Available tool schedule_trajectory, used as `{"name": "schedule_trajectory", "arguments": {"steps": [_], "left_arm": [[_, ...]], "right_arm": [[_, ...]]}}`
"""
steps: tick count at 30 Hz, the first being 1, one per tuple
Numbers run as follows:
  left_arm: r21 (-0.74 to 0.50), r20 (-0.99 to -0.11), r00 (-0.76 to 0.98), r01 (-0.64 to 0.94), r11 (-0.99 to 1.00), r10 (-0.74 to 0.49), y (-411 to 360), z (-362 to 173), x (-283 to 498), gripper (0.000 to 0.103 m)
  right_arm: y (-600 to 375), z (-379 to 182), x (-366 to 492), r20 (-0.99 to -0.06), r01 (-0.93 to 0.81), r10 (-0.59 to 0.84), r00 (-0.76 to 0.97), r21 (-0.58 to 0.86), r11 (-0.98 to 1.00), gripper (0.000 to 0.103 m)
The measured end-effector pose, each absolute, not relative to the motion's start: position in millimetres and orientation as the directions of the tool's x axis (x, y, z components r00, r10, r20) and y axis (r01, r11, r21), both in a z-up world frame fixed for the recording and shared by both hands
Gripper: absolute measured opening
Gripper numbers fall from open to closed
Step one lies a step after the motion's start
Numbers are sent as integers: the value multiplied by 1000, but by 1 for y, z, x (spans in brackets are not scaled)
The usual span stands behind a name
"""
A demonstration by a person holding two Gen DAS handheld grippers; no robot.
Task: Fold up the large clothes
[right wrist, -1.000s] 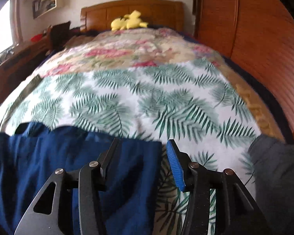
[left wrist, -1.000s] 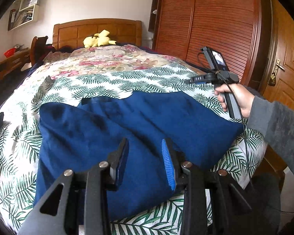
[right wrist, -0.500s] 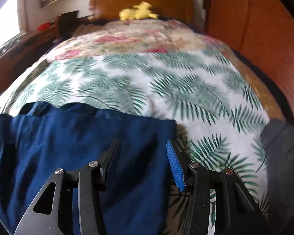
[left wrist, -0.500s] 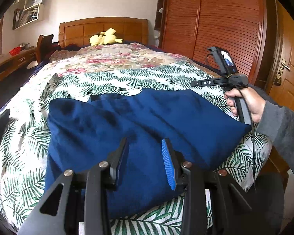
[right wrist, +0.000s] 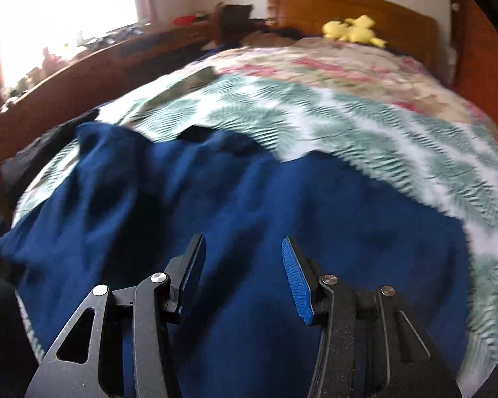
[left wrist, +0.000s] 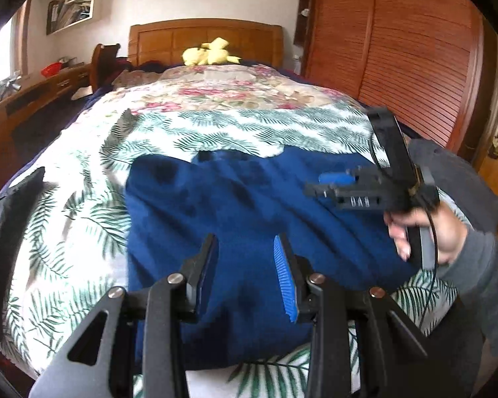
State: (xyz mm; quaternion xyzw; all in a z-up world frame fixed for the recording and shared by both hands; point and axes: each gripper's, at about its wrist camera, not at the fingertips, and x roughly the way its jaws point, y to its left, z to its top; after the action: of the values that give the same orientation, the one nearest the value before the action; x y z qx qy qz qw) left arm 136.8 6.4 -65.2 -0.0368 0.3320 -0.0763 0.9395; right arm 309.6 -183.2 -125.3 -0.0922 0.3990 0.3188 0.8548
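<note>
A large dark blue garment (left wrist: 249,219) lies folded flat and wrinkled on the bed's near end; it also fills the right wrist view (right wrist: 249,219). My left gripper (left wrist: 245,258) is open and empty above the garment's near part. My right gripper (right wrist: 242,262) is open and empty above the garment's middle. In the left wrist view the right gripper (left wrist: 328,185) hovers over the garment's right side, held by a hand in a grey sleeve.
The bed has a palm-leaf cover (left wrist: 215,132) and a floral quilt (left wrist: 232,89) farther back, with a yellow plush toy (left wrist: 212,54) at the headboard. A wooden wardrobe (left wrist: 398,49) stands on the right. A desk (right wrist: 99,63) and dark clothes (left wrist: 3,219) are on the left.
The right gripper has swung left from the garment's right edge to over its middle. The left gripper has shifted left a little. Both stay open. The garment has not visibly moved.
</note>
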Motion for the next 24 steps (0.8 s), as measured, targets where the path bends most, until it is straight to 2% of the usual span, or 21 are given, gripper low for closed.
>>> {"name": "schedule_trajectory", "arguments": {"steps": [7, 13, 20, 24], "left_arm": [[-77, -634, 765, 85, 993, -115, 38, -56, 164, 33], [-42, -671, 737, 70, 997, -80, 65, -57, 227, 33], [-37, -707, 704, 58, 998, -67, 93, -62, 297, 33], [33, -720, 694, 17, 999, 12, 111, -69, 325, 33]], "right_arm": [[-175, -155, 309, -759, -620, 477, 442, 125, 774, 48], [-179, -150, 302, -730, -595, 457, 509, 86, 799, 48], [-174, -156, 305, -757, -612, 449, 475, 82, 786, 48], [-174, -157, 306, -759, -621, 458, 463, 92, 778, 49]]}}
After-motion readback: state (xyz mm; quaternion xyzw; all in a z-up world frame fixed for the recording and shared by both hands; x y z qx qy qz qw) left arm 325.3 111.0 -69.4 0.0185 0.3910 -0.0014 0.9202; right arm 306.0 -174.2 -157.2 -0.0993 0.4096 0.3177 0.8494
